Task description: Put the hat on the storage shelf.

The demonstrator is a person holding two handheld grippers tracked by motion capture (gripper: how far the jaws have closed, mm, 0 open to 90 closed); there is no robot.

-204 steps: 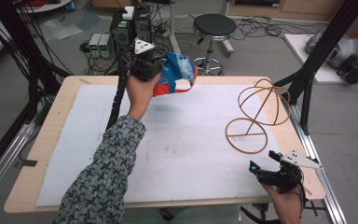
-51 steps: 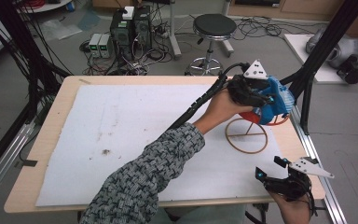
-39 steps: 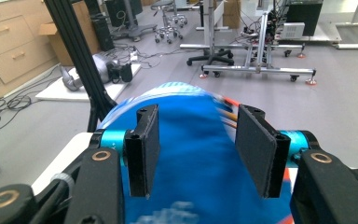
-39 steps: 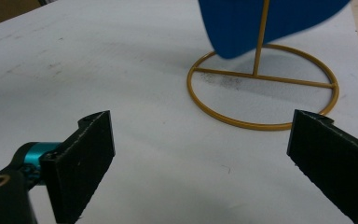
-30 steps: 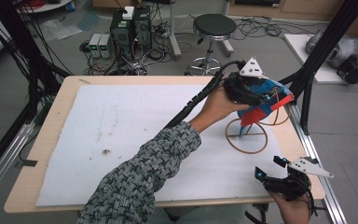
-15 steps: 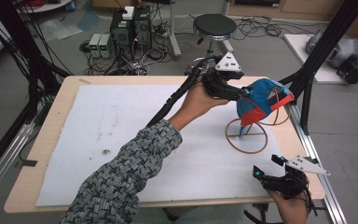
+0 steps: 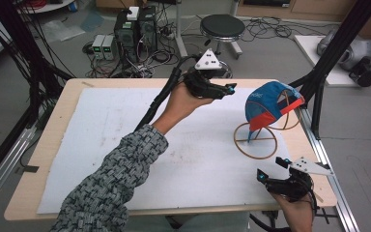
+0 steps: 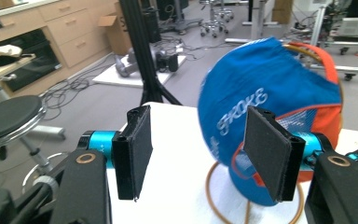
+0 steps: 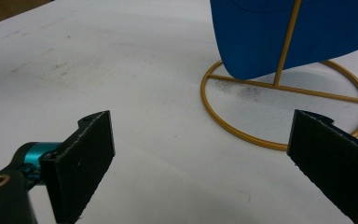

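A blue cap (image 7: pixel 266 102) with an orange brim hangs on a gold wire stand (image 7: pixel 256 140) at the table's right side. In the left gripper view the cap (image 8: pixel 261 112) sits just beyond the jaws, apart from them. My left gripper (image 7: pixel 224 90) hovers above the table to the left of the cap; its jaws have just been opening and stand open with nothing between them (image 8: pixel 200 154). My right gripper (image 7: pixel 273 169) rests near the front right corner, open and empty (image 9: pixel 200 168), facing the stand's ring base (image 9: pixel 284 107) and the cap (image 9: pixel 279 32).
A white mat (image 7: pixel 125 140) covers the wooden table (image 7: pixel 43 159). A black frame post (image 7: pixel 326 63) rises just behind the cap. A stool (image 7: pixel 222 26), computer boxes (image 7: pixel 135 29) and cables lie on the floor beyond the far edge.
My left gripper has let go of the cap, which now hangs on the stand, and has drawn back to the left. The right gripper has stayed put.
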